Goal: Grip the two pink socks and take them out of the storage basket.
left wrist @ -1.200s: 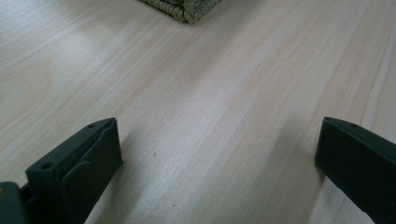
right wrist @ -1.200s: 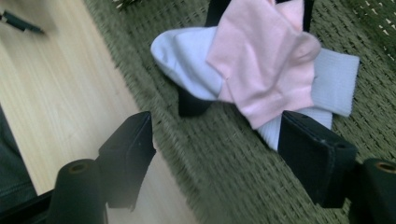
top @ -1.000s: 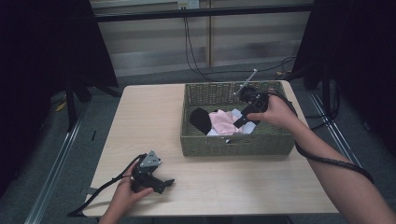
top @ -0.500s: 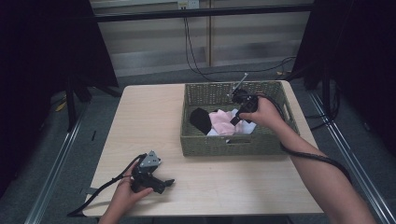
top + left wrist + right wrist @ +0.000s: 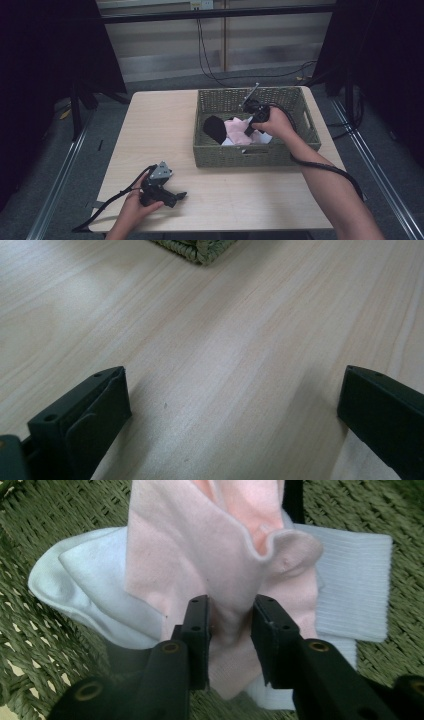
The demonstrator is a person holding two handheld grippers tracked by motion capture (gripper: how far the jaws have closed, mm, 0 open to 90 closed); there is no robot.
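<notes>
A green woven basket (image 5: 260, 154) stands on the right half of the wooden table (image 5: 160, 130). Inside lie a pink sock (image 5: 235, 131), a white sock (image 5: 357, 580) and a black sock (image 5: 215, 127). My right gripper (image 5: 248, 131) reaches down into the basket. In the right gripper view its jaws pinch a fold of the pink sock (image 5: 225, 555), which is bunched above the white sock. My left gripper (image 5: 176, 196) rests near the table's front left edge, held by a hand, open on bare wood (image 5: 235, 355).
The basket's corner (image 5: 197, 247) shows at the top of the left gripper view. A black cable (image 5: 325, 167) trails from the right gripper along the forearm. Dark curtains and floor rails flank the table.
My right gripper has moved left and down into the basket, onto the pink sock. The left gripper has stayed in place.
</notes>
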